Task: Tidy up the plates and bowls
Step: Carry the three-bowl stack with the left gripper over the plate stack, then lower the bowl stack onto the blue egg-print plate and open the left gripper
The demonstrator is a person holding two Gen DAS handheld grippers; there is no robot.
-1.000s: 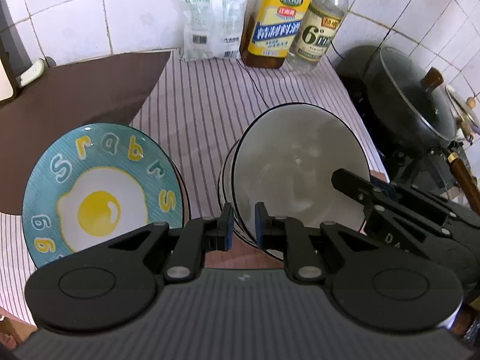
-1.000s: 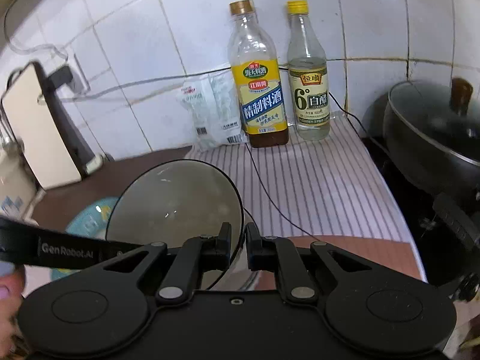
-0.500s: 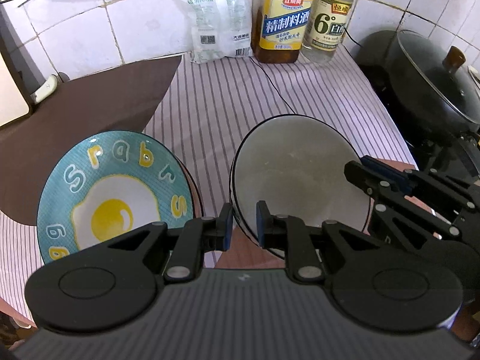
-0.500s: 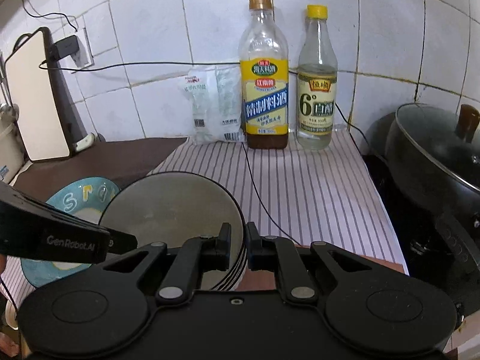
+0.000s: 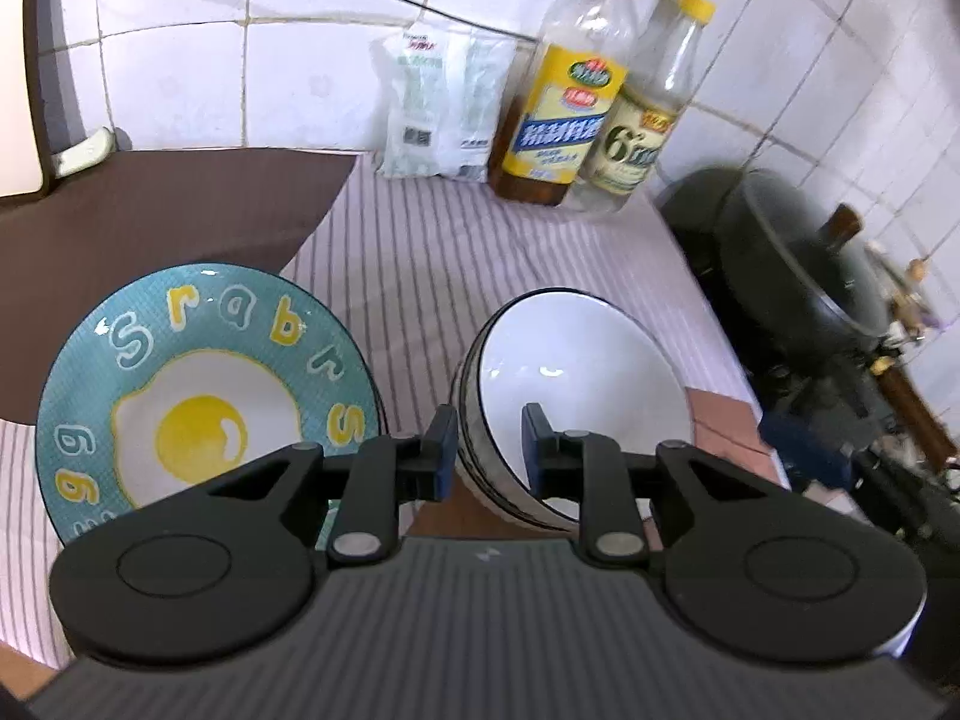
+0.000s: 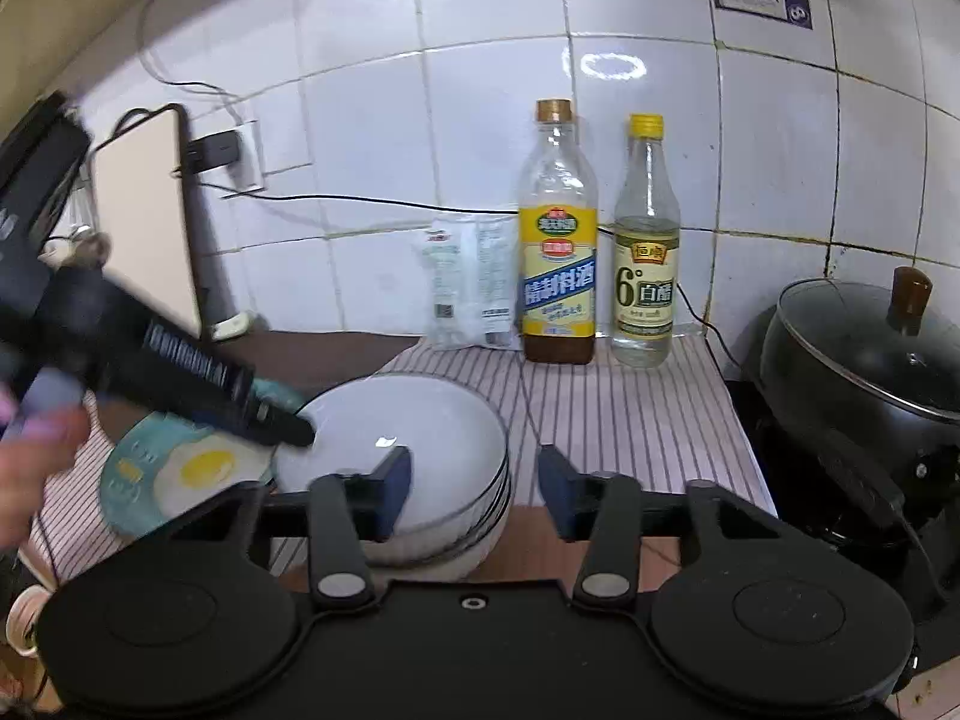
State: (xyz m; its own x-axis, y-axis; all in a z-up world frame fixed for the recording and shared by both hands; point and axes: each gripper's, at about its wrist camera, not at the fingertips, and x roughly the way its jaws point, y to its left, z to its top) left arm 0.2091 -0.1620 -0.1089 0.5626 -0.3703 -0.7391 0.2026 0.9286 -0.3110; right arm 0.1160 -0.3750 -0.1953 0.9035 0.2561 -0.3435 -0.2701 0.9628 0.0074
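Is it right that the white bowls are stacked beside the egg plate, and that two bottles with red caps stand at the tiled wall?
Not quite. The caps are not red: in the right wrist view the cooking wine bottle has a gold-brown cap and the vinegar bottle a yellow one. The rest holds: the white bowls are stacked beside the egg plate, and both bottles stand at the tiled wall.

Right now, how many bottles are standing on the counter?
2. The yellow-label bottle stands at the tiled wall on the striped cloth; the yellow-cap bottle stands just right of it. Neither view shows any others.
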